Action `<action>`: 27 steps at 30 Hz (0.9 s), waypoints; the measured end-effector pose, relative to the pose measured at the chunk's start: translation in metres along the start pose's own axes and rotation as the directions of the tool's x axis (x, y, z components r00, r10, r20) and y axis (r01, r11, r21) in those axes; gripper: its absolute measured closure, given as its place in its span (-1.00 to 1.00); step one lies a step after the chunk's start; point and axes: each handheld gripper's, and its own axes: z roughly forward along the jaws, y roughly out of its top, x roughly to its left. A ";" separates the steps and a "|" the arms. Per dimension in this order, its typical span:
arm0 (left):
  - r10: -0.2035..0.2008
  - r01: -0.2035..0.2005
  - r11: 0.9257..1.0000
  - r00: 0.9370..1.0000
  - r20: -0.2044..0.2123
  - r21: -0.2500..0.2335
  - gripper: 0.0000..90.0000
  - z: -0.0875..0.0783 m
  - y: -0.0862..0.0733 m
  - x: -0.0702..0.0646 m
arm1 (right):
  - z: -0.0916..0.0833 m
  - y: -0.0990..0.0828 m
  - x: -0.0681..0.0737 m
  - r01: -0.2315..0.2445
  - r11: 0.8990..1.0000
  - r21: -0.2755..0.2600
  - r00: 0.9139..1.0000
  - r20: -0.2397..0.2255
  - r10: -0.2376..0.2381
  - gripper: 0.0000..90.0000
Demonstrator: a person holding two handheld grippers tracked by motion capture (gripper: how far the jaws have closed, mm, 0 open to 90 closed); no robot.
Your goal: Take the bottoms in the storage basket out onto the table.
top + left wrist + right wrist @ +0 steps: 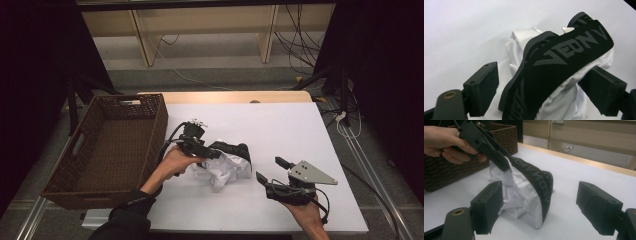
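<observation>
White table (300, 135): wicker basket (80, 192), crumpled white garment (227, 170).

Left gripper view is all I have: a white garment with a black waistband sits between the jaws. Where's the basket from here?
Observer: The brown wicker basket stands at the table's left side, left of the garment; I see nothing inside it.
Operator: And the other gripper?
Observer: The right gripper is held low to the right of the garment, jaws open, apart from it.

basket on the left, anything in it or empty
Empty: the high view looks into the wicker basket and shows bare woven floor; the white garment lies outside it on the table.
</observation>
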 end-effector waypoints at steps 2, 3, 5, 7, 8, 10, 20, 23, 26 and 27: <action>-0.002 0.002 1.000 1.000 -0.001 -0.005 -0.63 -0.002 0.000 0.000 | 0.000 0.000 0.000 0.001 1.000 -0.001 1.000 0.000 -0.001 -0.50; -0.004 0.004 1.000 1.000 -0.002 -0.006 -0.63 -0.003 0.000 0.000 | 0.000 0.000 0.000 0.000 1.000 -0.002 1.000 0.001 0.000 -0.50; -0.008 0.008 1.000 1.000 -0.005 -0.012 -0.64 -0.005 0.000 0.001 | 0.000 0.000 0.000 0.000 1.000 0.000 1.000 0.000 0.000 -0.50; -0.011 0.011 1.000 1.000 -0.009 -0.019 -0.65 -0.007 0.000 0.001 | 0.000 0.000 0.000 0.001 1.000 -0.002 1.000 0.001 -0.001 -0.50; -0.014 0.013 1.000 1.000 -0.013 -0.024 -0.65 -0.008 0.000 0.001 | 0.000 0.000 0.000 0.001 1.000 -0.002 1.000 0.001 -0.001 -0.50; -0.022 0.021 0.999 1.000 -0.019 -0.035 -0.65 -0.010 -0.001 0.002 | 0.000 0.000 0.000 0.000 1.000 0.000 1.000 0.000 0.000 -0.50; -0.041 0.038 0.996 0.999 -0.028 -0.079 -0.65 -0.024 0.000 0.005 | 0.000 0.000 0.000 0.001 1.000 0.000 1.000 0.000 -0.001 -0.50; -0.039 0.036 0.995 0.999 -0.035 -0.090 -0.65 -0.028 -0.001 0.004 | 0.000 0.000 0.000 0.001 1.000 -0.002 1.000 0.000 -0.001 -0.50; -0.037 0.033 0.995 0.999 -0.037 -0.091 -0.65 -0.029 -0.002 0.004 | 0.000 0.000 0.000 0.001 1.000 0.000 1.000 0.000 -0.001 -0.50; -0.035 0.032 0.995 0.999 -0.038 -0.092 -0.65 -0.030 -0.002 0.004 | 0.000 0.000 0.000 0.001 1.000 0.000 1.000 0.000 -0.001 -0.50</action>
